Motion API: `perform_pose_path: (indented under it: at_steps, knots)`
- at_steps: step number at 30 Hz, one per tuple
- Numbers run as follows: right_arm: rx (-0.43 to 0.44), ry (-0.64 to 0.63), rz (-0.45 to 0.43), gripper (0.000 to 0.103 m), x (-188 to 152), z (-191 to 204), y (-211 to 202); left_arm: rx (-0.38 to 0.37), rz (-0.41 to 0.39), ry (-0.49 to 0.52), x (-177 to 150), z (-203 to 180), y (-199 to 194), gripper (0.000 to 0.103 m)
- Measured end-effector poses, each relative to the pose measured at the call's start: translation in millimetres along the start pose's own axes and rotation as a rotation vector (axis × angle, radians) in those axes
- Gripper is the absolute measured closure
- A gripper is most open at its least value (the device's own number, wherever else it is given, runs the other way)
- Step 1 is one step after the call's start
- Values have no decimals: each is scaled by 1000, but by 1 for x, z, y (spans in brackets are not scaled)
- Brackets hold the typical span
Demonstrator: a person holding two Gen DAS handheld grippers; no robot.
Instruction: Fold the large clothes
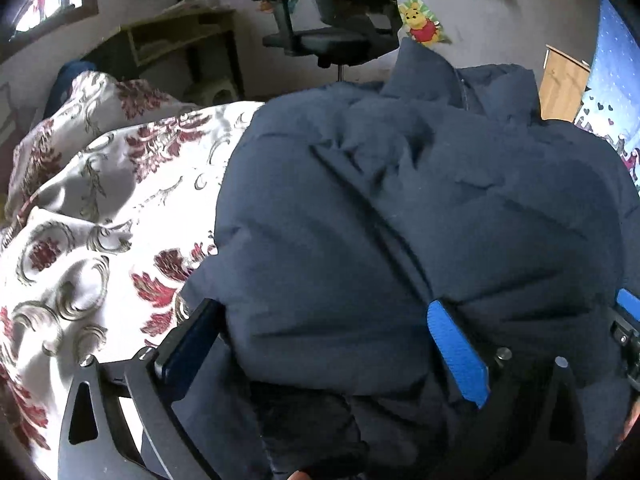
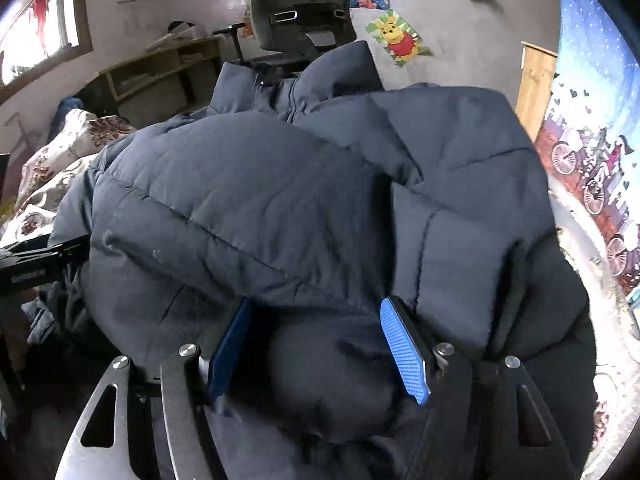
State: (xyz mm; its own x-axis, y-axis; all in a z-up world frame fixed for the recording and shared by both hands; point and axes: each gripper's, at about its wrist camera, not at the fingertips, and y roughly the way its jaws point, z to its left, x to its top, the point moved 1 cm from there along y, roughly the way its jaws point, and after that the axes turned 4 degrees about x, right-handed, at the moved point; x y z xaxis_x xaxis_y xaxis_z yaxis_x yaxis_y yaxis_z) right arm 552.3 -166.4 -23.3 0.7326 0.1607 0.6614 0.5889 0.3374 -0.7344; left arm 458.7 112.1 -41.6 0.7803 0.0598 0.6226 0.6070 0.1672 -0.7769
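My dark blue puffer jacket (image 2: 304, 216) lies bundled on the bed, over the floral bedspread (image 1: 100, 200), its collar (image 2: 332, 72) pointing away from me toward the office chair (image 1: 344, 28). The near end bulges up right in front of both cameras.

My left tongs (image 1: 320, 344) stand as wide apart as they go, straddling a fat lobe of the padding; the pads do not seem to bite on it. My right tongs (image 2: 316, 348) are also apart, with a rounded fold of fabric sitting between the blue pads (image 2: 404, 352), and I see no clamp there either, though the near side of that fold is in shadow.

The risk I see is the fill. This jacket is thick and springy, so if I close on the top of the bulge I will likely pinch only the outer shell, and the layer slips out as I lift. If I catch too much, I drag the whole bundle and undo whatever fold is there.

My two tongs also sit close together on the same end; uneven pulls would twist the jacket instead of laying it flat.

The slick bedspread may slide along with it toward the bed's edge.
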Motion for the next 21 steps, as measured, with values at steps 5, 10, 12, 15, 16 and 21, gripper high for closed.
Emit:
perform_pose_path:
  at_steps: [5,10,12,15,16,21]
  knots:
    - [29,5,-13,37,-5,-7,0,-8,-2,-8,-1,1,4,1]
    - [26,-10,-15,31,-9,0,-4,-7,-22,-28,-3,2,4,1]
    - [36,-3,2,23,-7,2,-10,-23,17,-61,-1,7,5,1]
    - [47,21,4,20,-5,7,-35,-88,154,-165,2,20,5,1]
    - [56,22,1,19,-6,7,-43,-116,181,-194,2,23,1,1]
    - [68,24,-15,12,1,8,-94,-181,168,-241,0,26,-44,1]
